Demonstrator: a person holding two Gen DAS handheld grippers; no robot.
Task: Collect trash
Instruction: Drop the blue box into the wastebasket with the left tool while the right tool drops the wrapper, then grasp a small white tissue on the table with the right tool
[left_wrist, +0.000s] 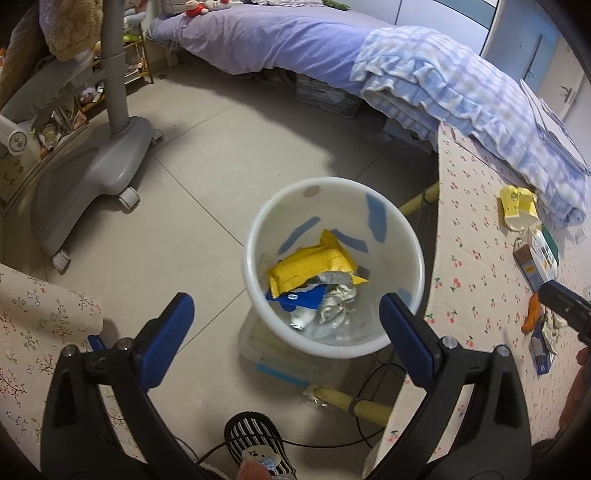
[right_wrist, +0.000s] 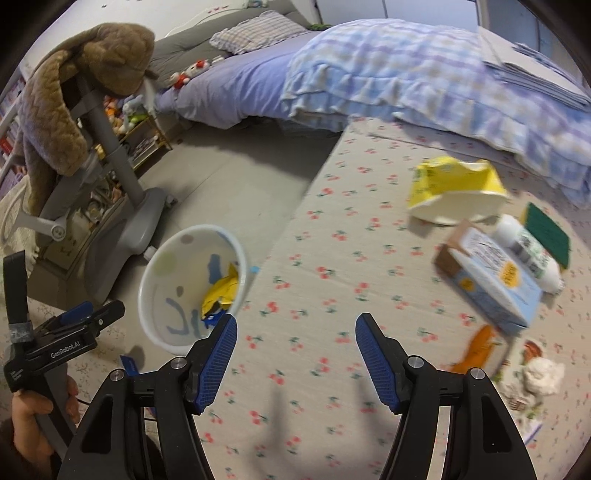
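A white bin (left_wrist: 332, 199) stands on the floor beside the cherry-print table (right_wrist: 332, 258). In it lie a yellow wrapper (left_wrist: 310, 266), a blue wrapper (left_wrist: 301, 299) and crumpled foil (left_wrist: 338, 301). My left gripper (left_wrist: 286, 301) hangs open over the bin with nothing between its pads. My right gripper (right_wrist: 295, 319) is open above bare tablecloth and holds nothing. To its right on the table lie a crushed yellow cup (right_wrist: 454, 192), a blue carton (right_wrist: 491, 280), a white bottle (right_wrist: 528, 251), an orange scrap (right_wrist: 476, 349) and a white tissue wad (right_wrist: 543, 373).
A bed with a blue checked blanket (right_wrist: 406, 74) borders the table's far side. A grey wheeled stand (left_wrist: 110, 147) is on the floor at left. A clear box (left_wrist: 280, 362) and a black cable (left_wrist: 369, 391) lie under the bin, beside a striped slipper (left_wrist: 255, 443). A green sponge (right_wrist: 546, 232) lies beside the bottle.
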